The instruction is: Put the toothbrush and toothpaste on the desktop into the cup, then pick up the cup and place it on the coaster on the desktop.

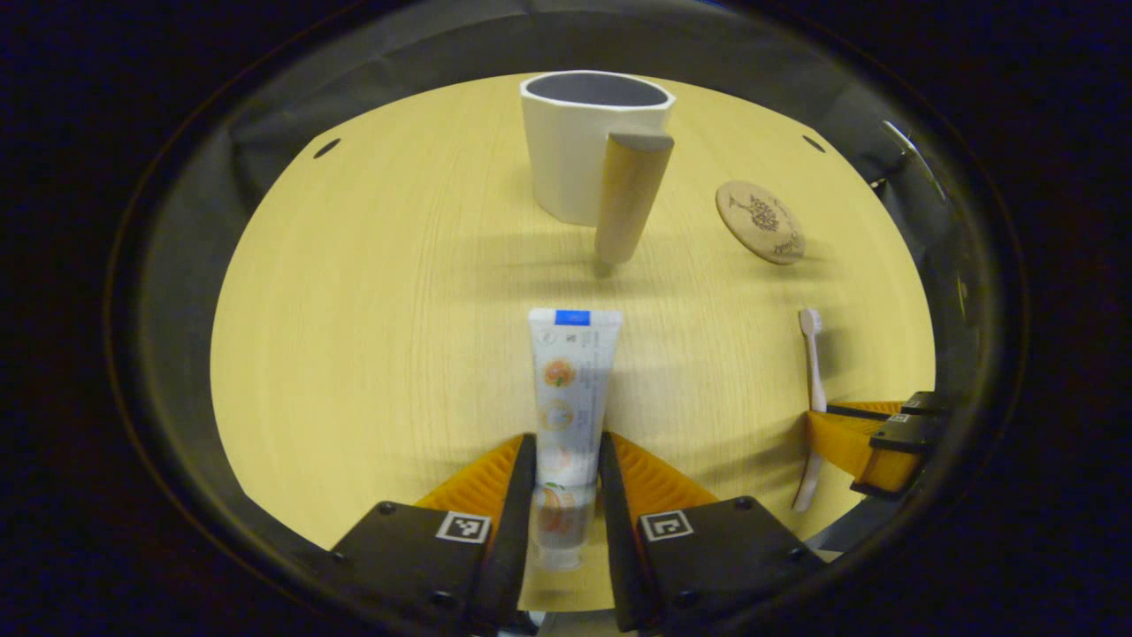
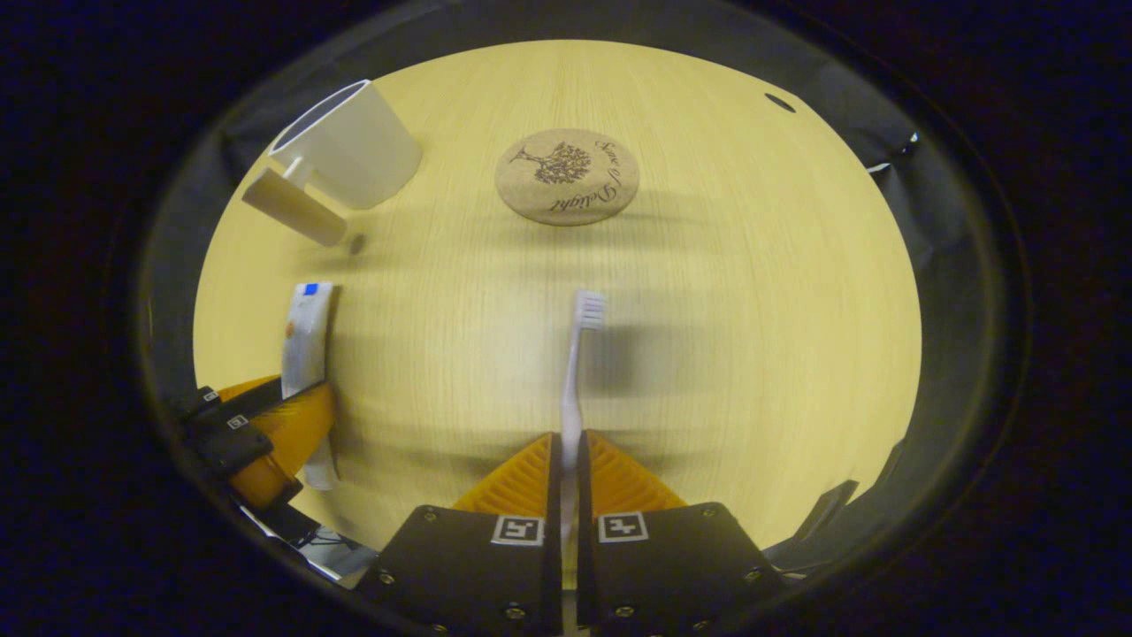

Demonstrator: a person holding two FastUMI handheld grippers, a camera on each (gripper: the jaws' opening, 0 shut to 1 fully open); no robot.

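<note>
In the left gripper view my left gripper (image 1: 566, 442) is shut on the white toothpaste tube (image 1: 566, 380), which points toward the white cup (image 1: 575, 146) with a wooden handle standing at the far side of the table. My right gripper (image 2: 569, 441) is shut on the white toothbrush (image 2: 577, 363), bristle end forward, aimed at the round cork coaster (image 2: 566, 177). The left gripper view also has the right gripper (image 1: 827, 433) holding the toothbrush (image 1: 812, 354) at right, with the coaster (image 1: 761, 221) beyond. In the right gripper view, the cup (image 2: 349, 150) stands at upper left, above the left gripper (image 2: 305, 398) with the tube (image 2: 305, 332).
The round light wooden table (image 2: 752, 310) carries everything, with bare surface between the grippers and the cup and coaster. Dark cloth wall surrounds the table edge.
</note>
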